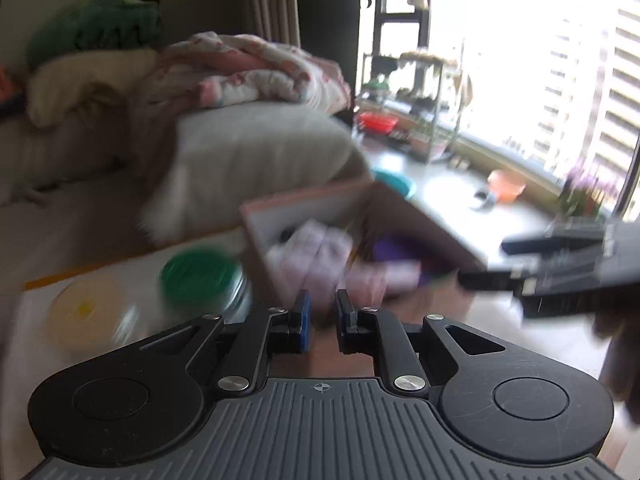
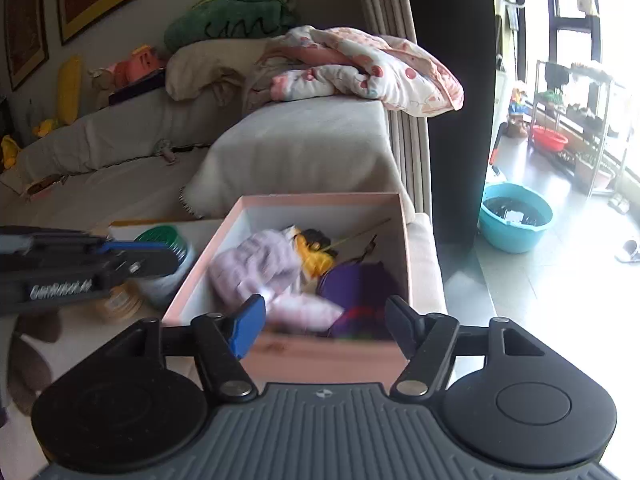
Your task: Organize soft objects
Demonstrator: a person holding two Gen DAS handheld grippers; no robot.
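Two hand-held grippers hover at the near side of a pale pink, open-topped cardboard box (image 2: 320,204) that stands on a white cloth-covered surface. Inside the box lie the soft things: a lilac knitted piece (image 2: 256,268) at the left, a yellow and black soft item (image 2: 316,256) behind it, and a purple fabric bundle (image 2: 360,284) at the right (the lilac piece is blurred, so its exact shape is unclear). The right gripper (image 2: 324,316) stands just in front of the box's near wall with its jaws spread wide and nothing between the pads. The left gripper (image 1: 322,320) has its blue-padded jaws drawn almost together, and they hold nothing; in the right wrist view it reaches in from the left edge, beside the box and above a clear jar with a green lid (image 2: 162,240). A second jar with a yellowish lid (image 1: 84,312) sits next to that one. Behind the box a grey-draped sofa (image 2: 304,140) carries a floral pink and white quilt (image 2: 372,68) and a green plush cushion (image 2: 236,20).
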